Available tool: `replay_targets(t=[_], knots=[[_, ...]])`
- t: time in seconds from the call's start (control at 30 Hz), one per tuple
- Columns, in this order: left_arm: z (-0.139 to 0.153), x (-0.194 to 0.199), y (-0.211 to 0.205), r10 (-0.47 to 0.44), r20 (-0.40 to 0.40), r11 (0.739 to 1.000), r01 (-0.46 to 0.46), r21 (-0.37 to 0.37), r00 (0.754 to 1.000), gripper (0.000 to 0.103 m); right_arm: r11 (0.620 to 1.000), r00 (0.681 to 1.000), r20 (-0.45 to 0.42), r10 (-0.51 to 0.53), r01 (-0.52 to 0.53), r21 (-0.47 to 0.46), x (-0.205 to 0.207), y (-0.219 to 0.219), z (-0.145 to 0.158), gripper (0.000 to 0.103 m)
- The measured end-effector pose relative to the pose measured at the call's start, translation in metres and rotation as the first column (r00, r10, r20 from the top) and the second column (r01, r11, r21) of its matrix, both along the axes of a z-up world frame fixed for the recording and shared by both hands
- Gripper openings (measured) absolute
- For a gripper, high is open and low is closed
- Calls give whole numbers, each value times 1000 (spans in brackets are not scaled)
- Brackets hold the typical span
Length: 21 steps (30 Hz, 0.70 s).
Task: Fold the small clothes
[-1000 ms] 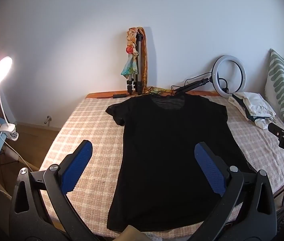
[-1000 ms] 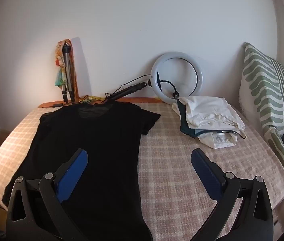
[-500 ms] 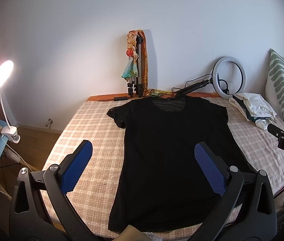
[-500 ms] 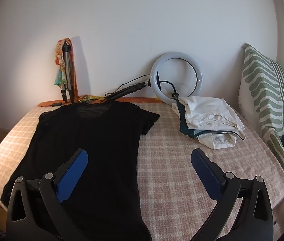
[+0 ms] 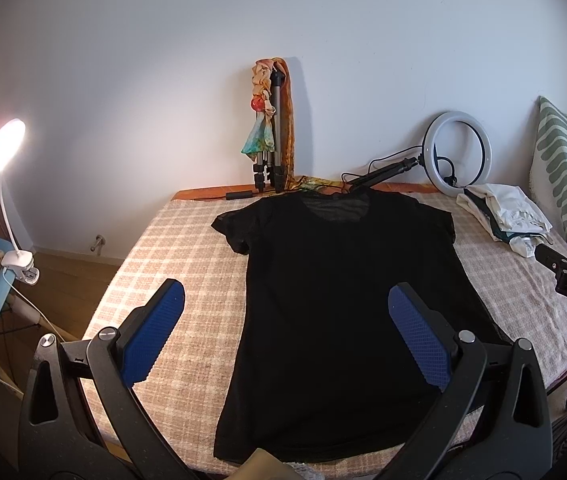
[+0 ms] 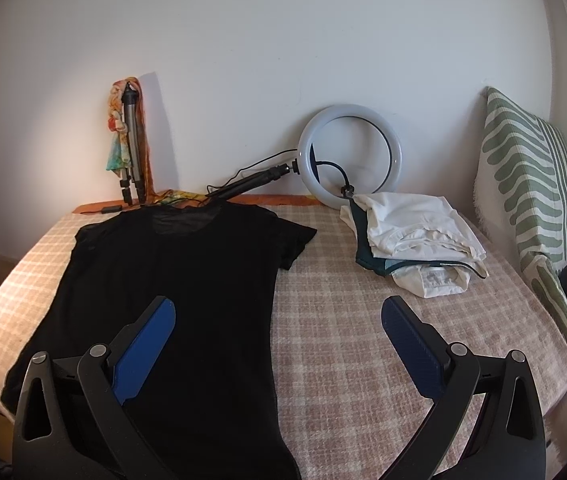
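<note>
One black T-shirt (image 5: 335,312) spread flat.

Black short-sleeved T-shirt (image 5: 335,304) (image 6: 171,292), spread flat and unfolded on the checked bedspread, neckline toward the wall, hem toward the lower edge of the frame. Centre of the left wrist view; left half of the right wrist view. Both sleeves out to the sides. Sheer fabric at the collar. Smooth, few wrinkles.

Small heap of white and teal clothes (image 6: 415,240) (image 5: 503,216), loosely folded, middle right in both views.
</note>
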<state>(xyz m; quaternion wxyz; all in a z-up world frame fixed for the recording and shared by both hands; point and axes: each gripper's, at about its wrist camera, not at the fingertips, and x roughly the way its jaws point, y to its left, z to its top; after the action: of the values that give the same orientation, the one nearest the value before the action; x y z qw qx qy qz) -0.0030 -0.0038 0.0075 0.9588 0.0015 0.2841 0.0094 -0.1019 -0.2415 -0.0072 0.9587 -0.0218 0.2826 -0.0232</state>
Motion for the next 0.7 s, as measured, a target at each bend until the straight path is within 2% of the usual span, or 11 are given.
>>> replay_targets(t=[0.43,0.7], knots=[[-2,2,-6,-1,-8,1000,1,-2,1000,103,1000,1000,18,-17,18,-16,0,0,5,102],[-12,9,-2,16,-11,1000,-16,-14,1000,103,1000,1000,7,11,-11,-26,0,6,3,102]])
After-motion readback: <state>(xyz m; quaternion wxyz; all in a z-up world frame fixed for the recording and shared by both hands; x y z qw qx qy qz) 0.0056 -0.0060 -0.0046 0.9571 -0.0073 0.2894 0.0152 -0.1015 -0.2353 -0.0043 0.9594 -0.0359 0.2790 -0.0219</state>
